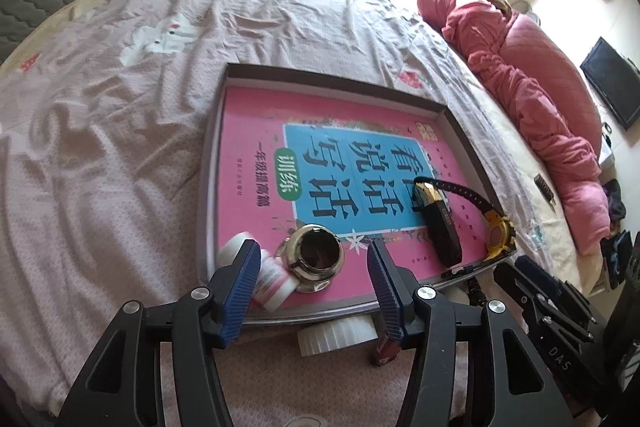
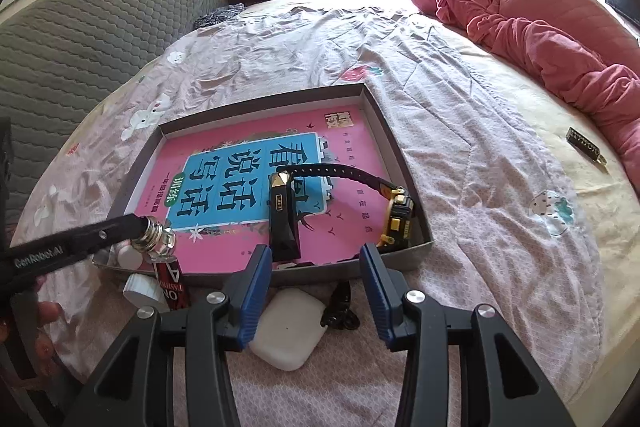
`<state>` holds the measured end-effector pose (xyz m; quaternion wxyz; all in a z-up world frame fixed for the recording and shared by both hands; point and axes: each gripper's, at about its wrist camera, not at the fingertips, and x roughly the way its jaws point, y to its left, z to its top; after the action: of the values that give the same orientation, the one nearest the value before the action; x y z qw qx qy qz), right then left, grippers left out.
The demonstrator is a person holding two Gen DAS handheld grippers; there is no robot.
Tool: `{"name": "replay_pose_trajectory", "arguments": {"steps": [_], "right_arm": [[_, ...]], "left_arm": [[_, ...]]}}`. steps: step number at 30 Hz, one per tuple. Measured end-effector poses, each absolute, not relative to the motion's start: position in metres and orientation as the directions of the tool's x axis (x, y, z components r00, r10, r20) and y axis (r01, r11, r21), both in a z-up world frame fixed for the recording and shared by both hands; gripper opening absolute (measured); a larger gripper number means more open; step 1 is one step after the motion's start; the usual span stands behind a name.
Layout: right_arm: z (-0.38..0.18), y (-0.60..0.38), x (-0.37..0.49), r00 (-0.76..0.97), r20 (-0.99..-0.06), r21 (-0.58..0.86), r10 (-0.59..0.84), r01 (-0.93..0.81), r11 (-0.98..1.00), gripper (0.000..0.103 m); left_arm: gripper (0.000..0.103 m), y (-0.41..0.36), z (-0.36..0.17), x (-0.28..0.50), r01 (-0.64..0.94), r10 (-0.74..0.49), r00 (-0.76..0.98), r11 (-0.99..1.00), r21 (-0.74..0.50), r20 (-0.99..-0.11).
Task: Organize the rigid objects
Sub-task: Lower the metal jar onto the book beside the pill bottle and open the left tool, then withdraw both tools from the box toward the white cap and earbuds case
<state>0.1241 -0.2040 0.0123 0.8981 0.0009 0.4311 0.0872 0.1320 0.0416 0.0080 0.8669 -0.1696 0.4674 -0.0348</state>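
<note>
A shallow grey tray [image 1: 212,163] on the bed holds a pink and blue book [image 1: 360,155]. On the book stand a round metal ashtray [image 1: 316,259], a tipped white bottle [image 1: 272,279], a black lighter case [image 1: 440,227] and a black-strapped watch with a yellow case [image 1: 498,231]. My left gripper [image 1: 314,277] is open, and its blue pads stand wide of the ashtray on both sides without touching it. My right gripper [image 2: 316,267] is open over the tray's near wall [image 2: 320,271], with the lighter case [image 2: 284,223] just beyond its left pad and nothing between the pads.
On the sheet in front of the tray lie a white earbud case [image 2: 288,327], a small black figurine [image 2: 340,307], a red and black tube [image 2: 172,283] and a white ribbed cap [image 2: 140,287]. A small dark bar [image 2: 584,145] lies far right. Pink bedding [image 2: 540,19] is heaped behind.
</note>
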Motion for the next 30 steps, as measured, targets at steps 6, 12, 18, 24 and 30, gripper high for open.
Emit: {"name": "replay_pose_trajectory", "arguments": {"steps": [6,12,18,24,30], "right_arm": [[0.017,-0.212,0.117,0.624,-0.768,0.077,0.148,-0.139,0.987,0.046],[0.023,-0.224,0.106,0.640,-0.757,0.072,0.132,-0.120,0.990,0.050],[0.028,-0.235,0.093,0.659,-0.741,0.079,0.127,-0.103,0.992,0.051],[0.030,-0.242,0.081,0.671,-0.730,0.074,0.128,-0.108,0.991,0.051],[0.030,-0.239,0.074,0.668,-0.732,0.066,0.131,-0.122,0.990,0.051]], "left_arm": [[0.063,0.053,0.022,0.123,-0.111,-0.221,0.588,0.931,-0.347,-0.778],[0.065,0.055,0.031,0.111,-0.105,-0.224,0.602,0.929,-0.354,-0.767],[0.067,0.056,0.033,0.095,-0.103,-0.223,0.606,0.930,-0.354,-0.763],[0.067,0.061,0.032,0.081,-0.105,-0.218,0.605,0.932,-0.348,-0.766],[0.068,0.059,0.033,0.072,-0.091,-0.223,0.602,0.935,-0.343,-0.767]]}}
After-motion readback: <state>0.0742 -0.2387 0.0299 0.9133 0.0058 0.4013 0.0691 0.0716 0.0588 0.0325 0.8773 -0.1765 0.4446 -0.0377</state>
